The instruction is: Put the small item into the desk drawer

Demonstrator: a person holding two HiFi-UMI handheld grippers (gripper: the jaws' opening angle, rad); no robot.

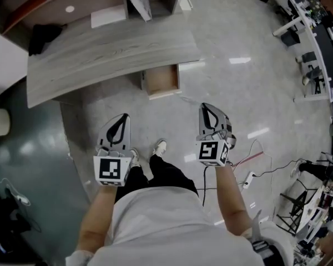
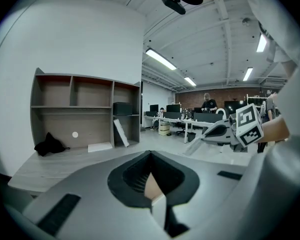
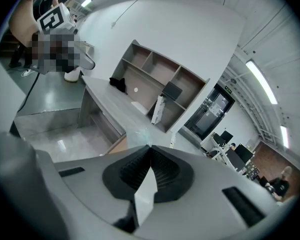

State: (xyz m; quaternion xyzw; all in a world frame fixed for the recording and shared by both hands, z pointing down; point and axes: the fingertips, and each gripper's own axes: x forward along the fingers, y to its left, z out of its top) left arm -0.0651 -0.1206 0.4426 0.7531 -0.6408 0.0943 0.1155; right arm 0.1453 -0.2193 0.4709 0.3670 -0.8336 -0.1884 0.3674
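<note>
I stand a step back from the grey wooden desk (image 1: 100, 60). Its drawer (image 1: 161, 80) is pulled open over the floor, and its tan inside looks bare. A small white round item (image 1: 70, 9) lies at the back of the desk top, also visible in the left gripper view (image 2: 75, 134). My left gripper (image 1: 124, 117) and right gripper (image 1: 204, 107) hang at waist height, short of the desk. Both are shut, tips meeting, with nothing between the jaws. The left gripper's (image 2: 150, 155) and the right gripper's (image 3: 150, 148) own views show the same.
A black cloth (image 1: 43, 36) and a white sheet (image 1: 108, 16) lie on the desk. A shelf unit (image 2: 85, 109) stands along its back. Cables and a power strip (image 1: 247, 177) lie on the floor to my right, with office desks and chairs (image 1: 316, 49) beyond.
</note>
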